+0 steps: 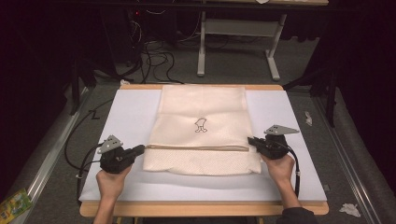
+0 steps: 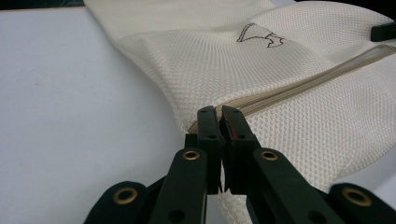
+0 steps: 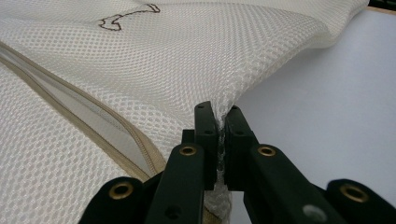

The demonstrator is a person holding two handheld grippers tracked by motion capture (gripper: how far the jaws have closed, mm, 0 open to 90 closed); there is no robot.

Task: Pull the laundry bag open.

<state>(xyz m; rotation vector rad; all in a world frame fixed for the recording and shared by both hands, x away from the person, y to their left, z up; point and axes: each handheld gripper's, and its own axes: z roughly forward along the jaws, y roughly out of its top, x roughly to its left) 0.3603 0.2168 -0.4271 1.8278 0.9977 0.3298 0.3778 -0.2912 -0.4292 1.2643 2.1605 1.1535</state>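
A cream mesh bag (image 1: 201, 135) lies flat on the white board (image 1: 126, 112), with a tan zipper (image 1: 196, 148) across it and a small outlined figure (image 1: 201, 125) above that. My left gripper (image 1: 141, 149) is shut on the bag's left edge at the zipper's end; in the left gripper view the jaws (image 2: 218, 114) pinch the mesh (image 2: 280, 70). At the opposite edge my right gripper (image 1: 250, 139) is shut on the bag; in the right gripper view mesh (image 3: 163, 56) bunches between its closed jaws (image 3: 218, 112). Both grippers rest low on the board.
The board sits on a wooden table (image 1: 201, 208). Beyond the table's far edge stand a grey desk frame (image 1: 238, 42) and loose cables (image 1: 154, 60) on the floor. A green packet (image 1: 14, 205) lies on the floor at lower left, crumpled paper (image 1: 350, 209) at lower right.
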